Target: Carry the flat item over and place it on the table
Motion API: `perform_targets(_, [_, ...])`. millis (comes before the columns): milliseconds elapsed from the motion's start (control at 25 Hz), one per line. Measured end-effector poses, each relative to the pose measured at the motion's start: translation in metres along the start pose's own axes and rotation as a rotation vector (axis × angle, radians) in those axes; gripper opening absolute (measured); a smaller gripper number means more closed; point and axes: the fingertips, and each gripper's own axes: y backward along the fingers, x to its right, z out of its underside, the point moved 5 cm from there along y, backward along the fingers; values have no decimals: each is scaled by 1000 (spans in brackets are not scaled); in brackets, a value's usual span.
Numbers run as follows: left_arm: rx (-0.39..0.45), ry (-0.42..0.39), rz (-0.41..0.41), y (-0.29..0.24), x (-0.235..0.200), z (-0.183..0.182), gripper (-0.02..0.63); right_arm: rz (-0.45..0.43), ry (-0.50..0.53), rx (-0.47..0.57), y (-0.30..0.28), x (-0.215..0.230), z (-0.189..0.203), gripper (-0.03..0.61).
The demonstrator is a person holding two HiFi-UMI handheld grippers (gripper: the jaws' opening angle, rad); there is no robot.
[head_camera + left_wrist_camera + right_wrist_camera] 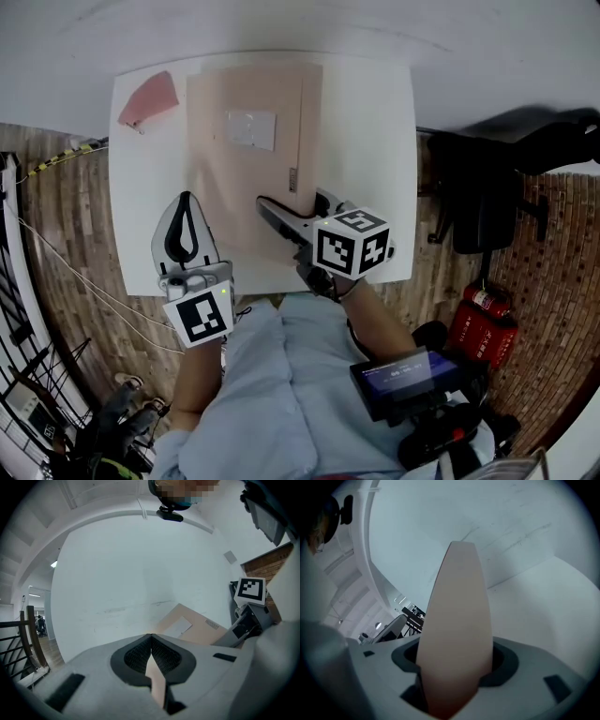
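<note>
Your claws sit right at the near edge of the flat item (244, 178), which already lies on the table (370, 141), so this looks like the let-go step.

The left claw (151, 644) is clenched on the sheet's edge. The right claw (454, 663) has its jaws apart with the sheet loose between them. Next I'd guess you ease the left one off too, then pull both straight back, low and level, so nothing drags. Around it: a white label (251, 129) on the sheet, a pink scrap (148, 98) in the table's far corner, wood floor (66, 216), and a red fire extinguisher (483, 319) off to your right.
</note>
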Motion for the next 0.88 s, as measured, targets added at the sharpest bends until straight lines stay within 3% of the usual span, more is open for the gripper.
perform_targets(200, [-20, 1, -18, -5, -3, 4, 9, -32, -118, -23, -10, 17, 2, 304])
perform_targets(560, [-77, -17, -40, -31, 10, 22, 9, -97, -233, -103, -31, 58, 0, 313])
perform_targets(880, [-113, -14, -62, -23, 1, 28, 9, -126, -264, -139, -36, 56, 5, 322])
